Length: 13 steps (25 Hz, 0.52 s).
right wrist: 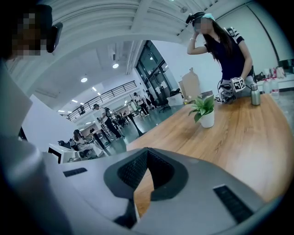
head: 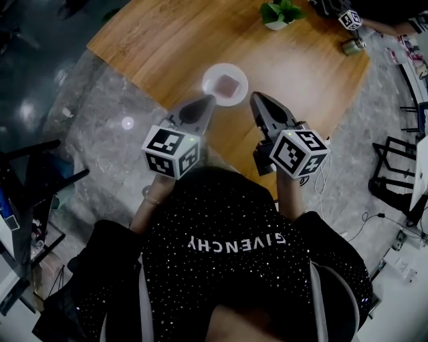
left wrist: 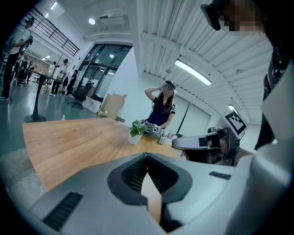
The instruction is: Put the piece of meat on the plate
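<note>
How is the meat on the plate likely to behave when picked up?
The meat is a small flat slab, so probably light and unlikely to roll. Lying flat on the plate, it may be awkward to grip. Stiff or floppy: cannot tell.

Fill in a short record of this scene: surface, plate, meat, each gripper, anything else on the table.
Surface: wooden table
Plate: plate, white, round, near the person's edge
Meat: piece of meat, reddish-brown, lying on the plate
Left gripper: left gripper, shut, empty, tip near the plate's rim
Right gripper: right gripper, shut, empty, tip near the plate's rim
Also: potted plant, far end
</note>
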### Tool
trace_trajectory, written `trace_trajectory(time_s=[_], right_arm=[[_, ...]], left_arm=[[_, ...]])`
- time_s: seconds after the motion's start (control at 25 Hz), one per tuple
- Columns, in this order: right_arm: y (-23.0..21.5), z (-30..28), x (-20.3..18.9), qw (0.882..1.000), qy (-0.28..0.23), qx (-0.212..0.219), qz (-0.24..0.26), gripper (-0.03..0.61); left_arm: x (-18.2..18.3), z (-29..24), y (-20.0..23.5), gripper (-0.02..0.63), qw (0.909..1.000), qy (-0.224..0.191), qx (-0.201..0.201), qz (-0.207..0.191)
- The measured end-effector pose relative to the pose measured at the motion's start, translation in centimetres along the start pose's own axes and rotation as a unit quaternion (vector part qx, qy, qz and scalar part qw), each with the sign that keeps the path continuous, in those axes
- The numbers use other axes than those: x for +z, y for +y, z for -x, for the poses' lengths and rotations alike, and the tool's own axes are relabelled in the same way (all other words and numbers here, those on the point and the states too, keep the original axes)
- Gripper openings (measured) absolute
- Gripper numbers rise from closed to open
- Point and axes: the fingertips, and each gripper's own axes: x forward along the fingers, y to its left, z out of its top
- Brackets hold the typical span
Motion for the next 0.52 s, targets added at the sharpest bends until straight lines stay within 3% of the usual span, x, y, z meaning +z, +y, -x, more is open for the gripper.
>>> trace_trajectory(time_s=[0.52], right_arm=[[-1.4, 0.1, 0.8, 1.0, -0.005, -0.004, -0.013, 0.011]], left_arm=[[-0.4, -1.0, 0.1, 0.009, 0.9999, 0.016, 0.003, 0.003]])
